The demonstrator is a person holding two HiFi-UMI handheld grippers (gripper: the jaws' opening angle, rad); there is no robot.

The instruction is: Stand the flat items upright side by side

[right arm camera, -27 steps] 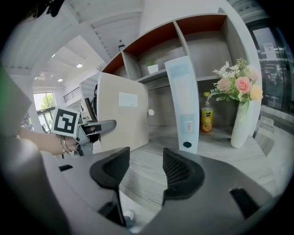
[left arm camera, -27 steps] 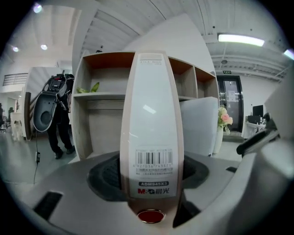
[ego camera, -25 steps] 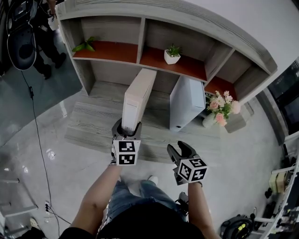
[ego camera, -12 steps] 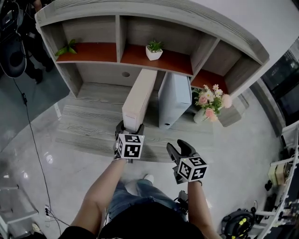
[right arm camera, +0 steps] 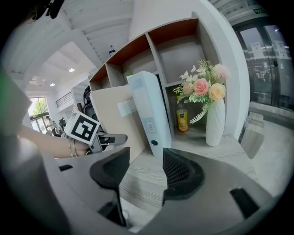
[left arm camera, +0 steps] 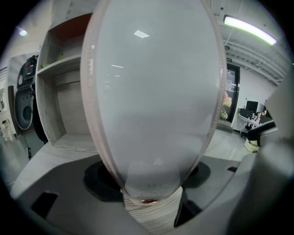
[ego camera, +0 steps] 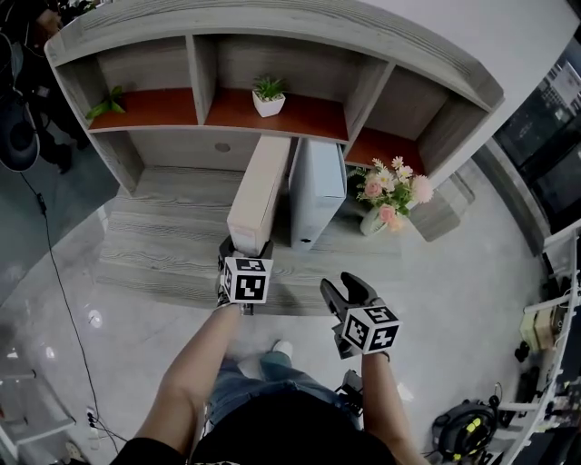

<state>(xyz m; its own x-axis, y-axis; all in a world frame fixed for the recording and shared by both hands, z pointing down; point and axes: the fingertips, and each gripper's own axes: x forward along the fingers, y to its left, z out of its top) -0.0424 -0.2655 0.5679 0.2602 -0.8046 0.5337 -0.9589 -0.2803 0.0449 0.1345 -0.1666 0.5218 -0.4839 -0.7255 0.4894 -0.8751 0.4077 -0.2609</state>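
Since a second ago the beige binder has come across the bench towards the white binder. The wide gap between them has closed, and the two now stand just beside each other. Only a thin dark line shows between them, and I cannot tell whether their sides touch.

The left gripper is pinching the beige binder at its near end. The left gripper view is filled by the binder's narrow face, with a dark pad against each side of it. The binder stands upright, its long side running back towards the shelf unit. The white binder is upright too, with its far end just below the middle compartment.

The right gripper hangs in the air nearer the person, well apart from both binders. Its jaws are spread and nothing is between them; only the bench's wood grain shows through the gap.

To the right of the white binder stands a white vase of pink flowers, and the right gripper view shows a yellow can behind it. A small potted plant sits on the red shelf above the binders.
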